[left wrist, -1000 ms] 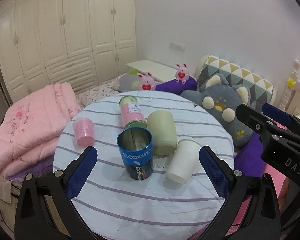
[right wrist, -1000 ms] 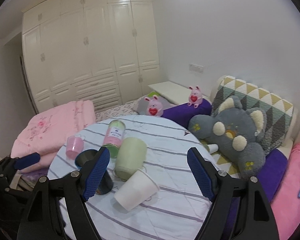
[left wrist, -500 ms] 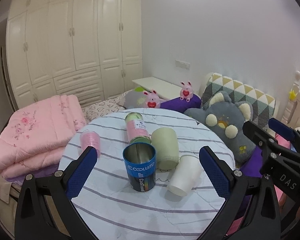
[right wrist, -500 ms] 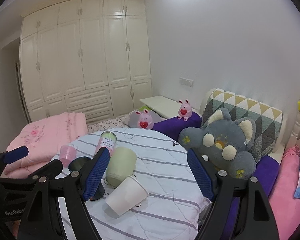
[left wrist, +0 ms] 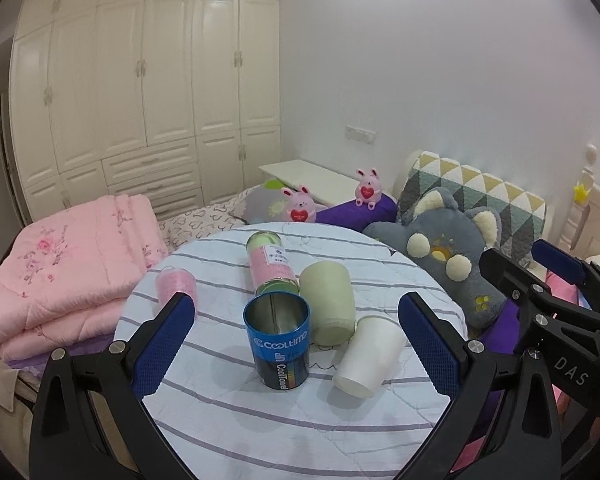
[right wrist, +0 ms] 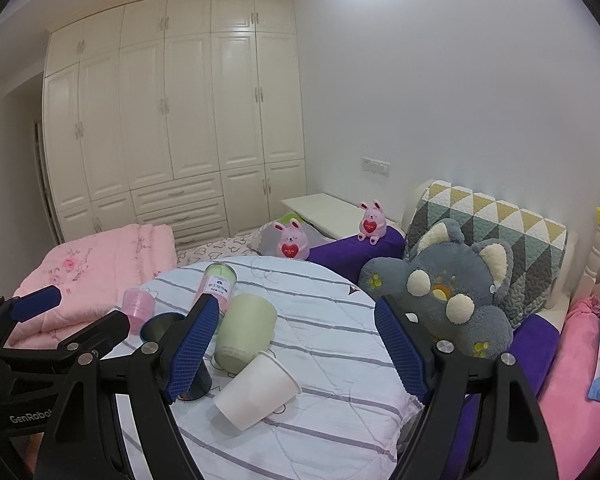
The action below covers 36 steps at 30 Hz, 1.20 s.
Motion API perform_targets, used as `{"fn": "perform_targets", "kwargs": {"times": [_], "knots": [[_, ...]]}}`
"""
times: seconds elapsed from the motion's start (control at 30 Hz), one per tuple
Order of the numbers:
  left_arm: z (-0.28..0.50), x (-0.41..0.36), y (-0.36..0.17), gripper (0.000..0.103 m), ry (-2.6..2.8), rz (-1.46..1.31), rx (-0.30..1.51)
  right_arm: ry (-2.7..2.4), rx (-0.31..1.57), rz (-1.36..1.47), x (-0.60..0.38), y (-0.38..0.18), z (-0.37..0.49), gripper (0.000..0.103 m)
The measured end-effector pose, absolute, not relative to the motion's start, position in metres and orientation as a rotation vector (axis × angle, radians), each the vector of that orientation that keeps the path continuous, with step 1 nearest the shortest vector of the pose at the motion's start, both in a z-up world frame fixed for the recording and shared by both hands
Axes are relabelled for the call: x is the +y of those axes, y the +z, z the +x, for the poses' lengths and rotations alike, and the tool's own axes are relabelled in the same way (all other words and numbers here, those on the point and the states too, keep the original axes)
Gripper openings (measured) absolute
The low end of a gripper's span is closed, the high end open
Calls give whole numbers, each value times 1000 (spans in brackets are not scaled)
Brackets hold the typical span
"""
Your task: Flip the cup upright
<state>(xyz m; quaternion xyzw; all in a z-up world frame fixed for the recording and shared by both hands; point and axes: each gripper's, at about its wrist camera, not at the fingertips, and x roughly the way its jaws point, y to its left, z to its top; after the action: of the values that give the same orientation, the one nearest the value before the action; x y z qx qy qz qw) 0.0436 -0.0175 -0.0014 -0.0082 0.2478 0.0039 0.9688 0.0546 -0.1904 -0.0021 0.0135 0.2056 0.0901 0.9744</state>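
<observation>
Your left gripper [left wrist: 296,340] has its ribbed blue pads spread wide with nothing between them, held above the near edge of the round table [left wrist: 260,420]; your right gripper [right wrist: 296,356] is just as wide apart and empty, off to the table's right.

The table wears a soft, quilted white cloth with thin grey stripes. Five containers sit on it. The white cup [left wrist: 370,356], smooth and tapered like paper, lies on its side near the front right, its mouth toward you in the left view; the right view shows it [right wrist: 256,392] close below your left pad. Touching it from behind lies a matte pale-green cup [left wrist: 328,300], also tipped over. One shiny metal can [left wrist: 278,344] with a blue label stands upright, open-topped. Behind that lies one cylindrical bottle [left wrist: 272,264] with a pink label. One ribbed, translucent pink cup [left wrist: 176,284] stands apart at the left.

Past the table you have two pink plush rabbits [left wrist: 300,210] and one fuzzy grey plush bear [left wrist: 448,252].
</observation>
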Motion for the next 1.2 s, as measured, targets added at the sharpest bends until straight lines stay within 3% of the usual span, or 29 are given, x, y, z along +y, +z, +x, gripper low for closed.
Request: {"fn": "perform_targets", "kwargs": {"times": [1.2], "knots": [[48,-17,-8,103,34,23,498,181,446,15,-185,-9,68,81]]}}
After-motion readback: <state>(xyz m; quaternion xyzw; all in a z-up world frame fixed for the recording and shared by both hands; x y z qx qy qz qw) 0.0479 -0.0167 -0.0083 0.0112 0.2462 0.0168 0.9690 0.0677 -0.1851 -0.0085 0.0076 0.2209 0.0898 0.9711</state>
